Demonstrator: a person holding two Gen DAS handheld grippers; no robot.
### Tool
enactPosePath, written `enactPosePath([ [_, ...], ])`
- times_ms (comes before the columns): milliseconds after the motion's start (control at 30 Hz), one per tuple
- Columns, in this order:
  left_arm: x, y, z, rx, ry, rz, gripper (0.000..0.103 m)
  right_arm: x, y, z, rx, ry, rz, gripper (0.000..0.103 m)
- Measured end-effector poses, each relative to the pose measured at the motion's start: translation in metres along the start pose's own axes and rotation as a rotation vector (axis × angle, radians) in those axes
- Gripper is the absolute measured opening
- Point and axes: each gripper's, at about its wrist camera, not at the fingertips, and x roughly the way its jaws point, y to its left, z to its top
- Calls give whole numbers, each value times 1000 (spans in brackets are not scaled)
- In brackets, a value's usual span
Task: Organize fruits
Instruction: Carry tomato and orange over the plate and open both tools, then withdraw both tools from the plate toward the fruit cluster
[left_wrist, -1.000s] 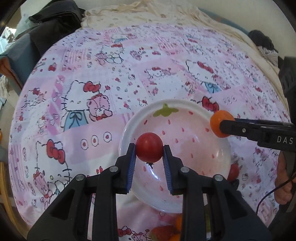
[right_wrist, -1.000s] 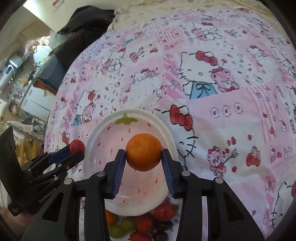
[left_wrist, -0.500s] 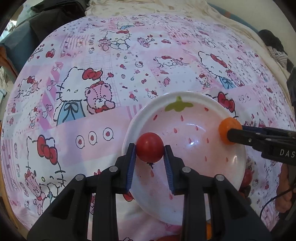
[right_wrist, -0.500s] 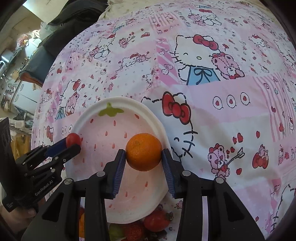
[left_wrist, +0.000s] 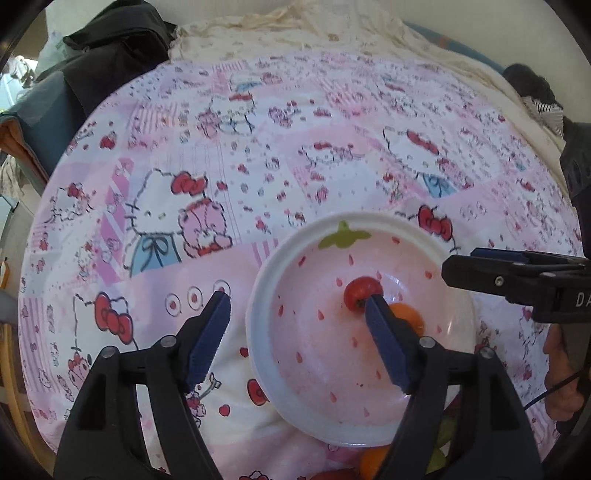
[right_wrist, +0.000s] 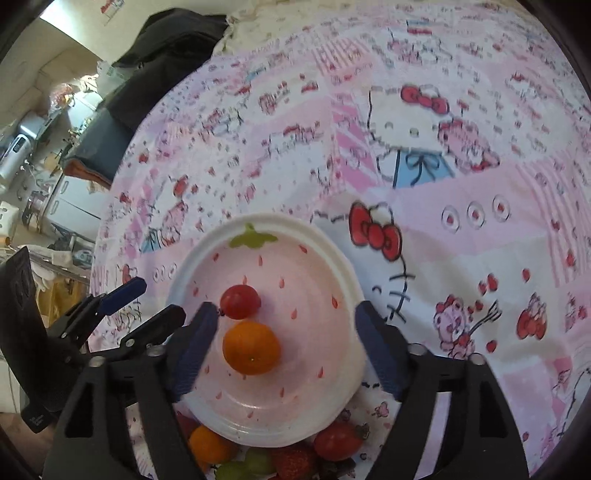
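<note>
A white strawberry-print bowl (left_wrist: 258, 306) (right_wrist: 340, 266) sits on the Hello Kitty cloth. In it lie a red cherry tomato (left_wrist: 360, 290) (right_wrist: 240, 301) and a small orange (left_wrist: 410, 317) (right_wrist: 251, 347), side by side and touching. My left gripper (left_wrist: 297, 332) is open and empty, its jaws wide over the bowl's left half; its right finger partly hides the orange. My right gripper (right_wrist: 284, 347) is open and empty, its jaws either side of the orange. Each gripper shows in the other's view: the right gripper (left_wrist: 517, 273), the left gripper (right_wrist: 122, 306).
A pile of loose fruit lies just in front of the bowl: an orange (right_wrist: 210, 445), strawberries (right_wrist: 338, 439), green grapes (right_wrist: 236, 470). Dark clothing (left_wrist: 110, 48) and a cream blanket (left_wrist: 332, 33) lie at the far edge. Household clutter stands off to the left (right_wrist: 37, 147).
Both grippers have opened. The tomato and the orange have dropped out of the jaws and now rest in the bowl. Both grippers have pulled back a little.
</note>
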Motion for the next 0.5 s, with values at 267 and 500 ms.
enactPosePath([
  [267,-34,12,6,-70,-108,75,73,-42,17,-4,-38,-117,-21,90],
  [500,-75,25,0,-130,-172,82,73,-76,37,-14,-89,-192,-37,90],
])
